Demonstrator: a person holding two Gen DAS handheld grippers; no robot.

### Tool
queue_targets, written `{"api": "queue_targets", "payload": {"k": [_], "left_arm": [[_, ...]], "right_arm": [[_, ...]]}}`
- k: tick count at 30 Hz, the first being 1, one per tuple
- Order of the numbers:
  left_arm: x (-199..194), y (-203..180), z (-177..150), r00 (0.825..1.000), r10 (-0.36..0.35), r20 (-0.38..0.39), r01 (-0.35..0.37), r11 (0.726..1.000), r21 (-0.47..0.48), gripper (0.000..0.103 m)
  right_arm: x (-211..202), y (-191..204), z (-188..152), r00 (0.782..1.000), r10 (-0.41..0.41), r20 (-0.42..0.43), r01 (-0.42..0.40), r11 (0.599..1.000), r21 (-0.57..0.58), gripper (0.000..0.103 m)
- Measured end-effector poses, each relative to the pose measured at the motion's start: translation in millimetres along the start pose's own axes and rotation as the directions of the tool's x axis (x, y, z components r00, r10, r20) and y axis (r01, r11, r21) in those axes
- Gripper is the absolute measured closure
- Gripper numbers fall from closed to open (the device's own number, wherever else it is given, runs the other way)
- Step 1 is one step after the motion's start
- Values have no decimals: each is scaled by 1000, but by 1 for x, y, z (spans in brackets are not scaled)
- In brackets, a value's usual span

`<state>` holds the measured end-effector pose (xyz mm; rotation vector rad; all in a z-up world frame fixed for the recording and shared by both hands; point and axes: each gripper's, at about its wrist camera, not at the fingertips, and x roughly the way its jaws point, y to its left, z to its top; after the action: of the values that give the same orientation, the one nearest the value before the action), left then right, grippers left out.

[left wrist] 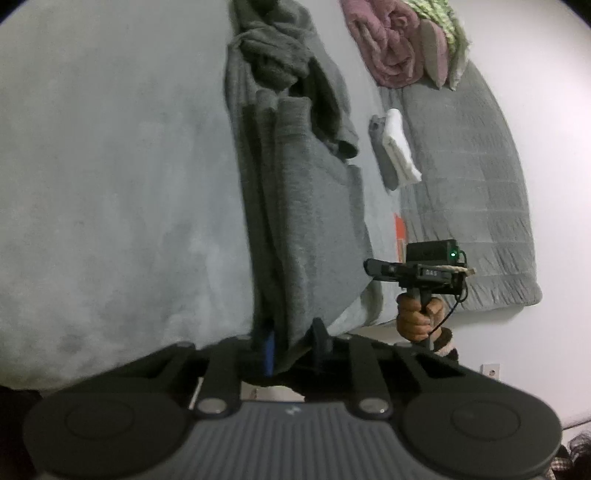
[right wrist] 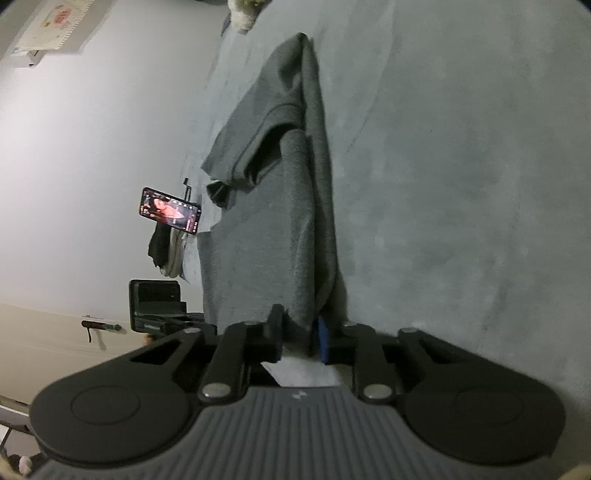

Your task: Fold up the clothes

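A dark grey garment lies stretched lengthwise on the pale grey bed, bunched at its far end. My left gripper is shut on the garment's near edge, with cloth pinched between the blue pad and the black finger. In the right wrist view the same garment runs away from me, one sleeve folded over. There my right gripper is shut on a fold of its near hem. In the left wrist view a hand holds the right gripper at the garment's right edge.
A small folded grey and white stack rests beside a grey quilt. A pink towel and a green knit lie at the far end. A lit phone stands by the wall, clothes hanging under it.
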<state>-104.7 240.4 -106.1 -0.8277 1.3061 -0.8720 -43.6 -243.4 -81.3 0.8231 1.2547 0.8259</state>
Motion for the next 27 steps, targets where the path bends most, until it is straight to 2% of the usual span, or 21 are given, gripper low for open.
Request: {"api": "queue_targets", "payload": {"k": [5, 8, 12, 16, 21, 27], "left_arm": [[-12, -9, 0, 995, -81, 52, 79, 996, 28, 88], [-22, -14, 2, 982, -156, 110, 151, 987, 50, 88], [-38, -19, 6, 946, -247, 209, 235, 969, 80, 88], [-47, -24, 13, 906, -303, 295, 286, 953, 99, 88], [-54, -27, 26, 859, -330, 391, 315, 943, 105, 88], [-54, -27, 48, 788, -334, 517, 341, 936, 85, 88]], "right_arm": [[-14, 13, 3, 996, 77, 44, -76, 997, -28, 85], [-23, 19, 7, 987, 135, 87, -133, 991, -32, 86], [-29, 28, 14, 967, 202, 157, -199, 979, -37, 86], [-30, 37, 26, 942, 247, 229, -248, 969, -25, 86], [-26, 43, 45, 911, 269, 311, -285, 959, 5, 86], [-17, 43, 74, 874, 269, 405, -308, 951, 35, 86]]}}
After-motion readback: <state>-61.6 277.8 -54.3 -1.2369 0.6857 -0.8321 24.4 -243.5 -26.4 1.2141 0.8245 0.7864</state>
